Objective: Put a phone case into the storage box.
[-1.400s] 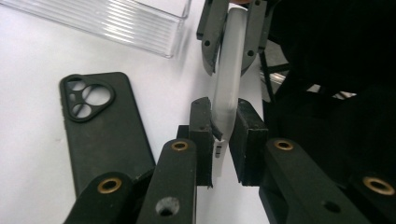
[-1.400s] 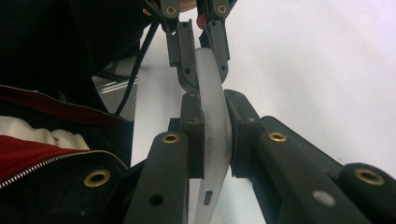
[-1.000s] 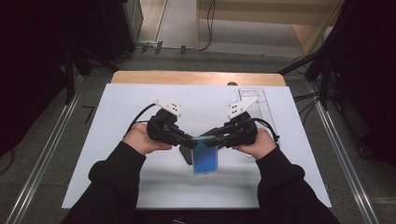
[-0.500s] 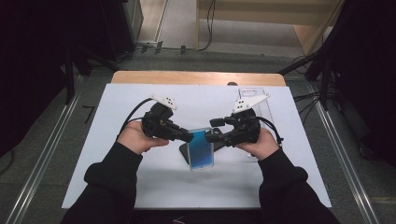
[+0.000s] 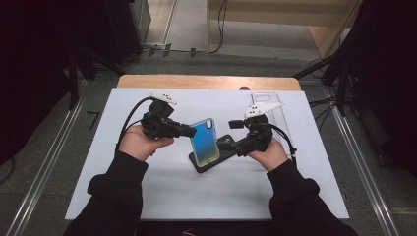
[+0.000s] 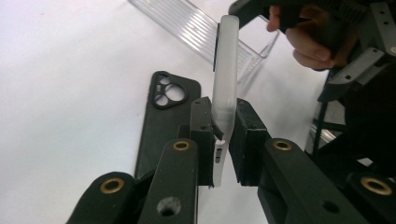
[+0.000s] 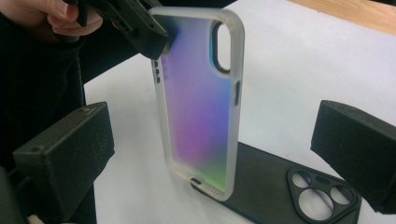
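High view shows the iridescent phone case point(image 5: 205, 141) standing upright over the black phone case point(image 5: 216, 156), which lies flat on the white desk point(image 5: 147, 196). Left tool point(image 5: 189, 132) is clenched on the upper side edge of the iridescent case; left gripper view shows the frosted rim pinched between its pads. Right tool point(image 5: 231, 135), just on the other side of the black case, has just been opening its jaws, and now they stand wide apart, with the iridescent case between them but not touched. Behind the black case, near the right tool, a clear plastic box point(image 5: 271, 109) stands.
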Demonstrator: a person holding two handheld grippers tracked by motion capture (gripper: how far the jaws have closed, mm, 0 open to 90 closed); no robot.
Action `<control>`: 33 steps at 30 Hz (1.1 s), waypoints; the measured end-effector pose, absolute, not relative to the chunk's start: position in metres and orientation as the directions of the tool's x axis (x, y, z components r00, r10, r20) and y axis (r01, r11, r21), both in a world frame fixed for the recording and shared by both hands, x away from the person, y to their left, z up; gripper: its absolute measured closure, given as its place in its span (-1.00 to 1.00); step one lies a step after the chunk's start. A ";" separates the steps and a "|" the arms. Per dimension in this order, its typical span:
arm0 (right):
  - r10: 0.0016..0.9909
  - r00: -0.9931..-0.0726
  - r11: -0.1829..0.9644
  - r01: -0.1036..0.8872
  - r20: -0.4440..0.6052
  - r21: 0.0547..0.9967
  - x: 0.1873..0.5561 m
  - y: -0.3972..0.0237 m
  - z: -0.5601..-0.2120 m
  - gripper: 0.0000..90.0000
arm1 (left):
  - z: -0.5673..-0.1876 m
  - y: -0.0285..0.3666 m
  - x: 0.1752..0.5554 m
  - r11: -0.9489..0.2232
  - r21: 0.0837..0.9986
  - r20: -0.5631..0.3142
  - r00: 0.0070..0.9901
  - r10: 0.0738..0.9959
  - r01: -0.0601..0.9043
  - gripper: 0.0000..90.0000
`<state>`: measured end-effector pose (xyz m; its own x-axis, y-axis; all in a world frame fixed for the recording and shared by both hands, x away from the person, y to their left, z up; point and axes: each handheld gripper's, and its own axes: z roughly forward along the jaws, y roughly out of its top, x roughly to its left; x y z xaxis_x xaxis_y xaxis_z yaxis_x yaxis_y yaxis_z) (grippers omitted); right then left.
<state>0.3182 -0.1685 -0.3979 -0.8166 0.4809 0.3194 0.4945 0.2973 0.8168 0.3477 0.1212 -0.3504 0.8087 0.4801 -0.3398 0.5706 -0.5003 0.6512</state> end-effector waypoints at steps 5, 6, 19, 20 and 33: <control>0.514 -0.797 0.273 0.504 0.318 0.820 0.316 -0.164 -0.402 -1.00 | -0.349 0.121 0.347 -0.479 0.647 -0.318 0.781 0.538 0.593 0.80; 0.526 -0.789 0.267 0.507 0.316 0.820 0.316 -0.162 -0.403 -1.00 | -0.349 0.122 0.348 -0.474 0.646 -0.318 0.776 0.545 0.598 0.80; 0.674 -0.696 0.216 0.507 0.248 0.835 0.302 -0.135 -0.411 -1.00 | -0.347 0.116 0.344 -0.442 0.633 -0.295 0.726 0.621 0.636 0.80; 0.683 -0.690 0.215 0.504 0.240 0.837 0.302 -0.134 -0.411 -1.00 | -0.347 0.115 0.344 -0.438 0.630 -0.299 0.721 0.625 0.641 0.80; 0.747 -0.632 0.193 0.502 0.206 0.843 0.294 -0.112 -0.418 -1.00 | -0.353 0.106 0.343 -0.415 0.610 -0.337 0.695 0.635 0.675 0.80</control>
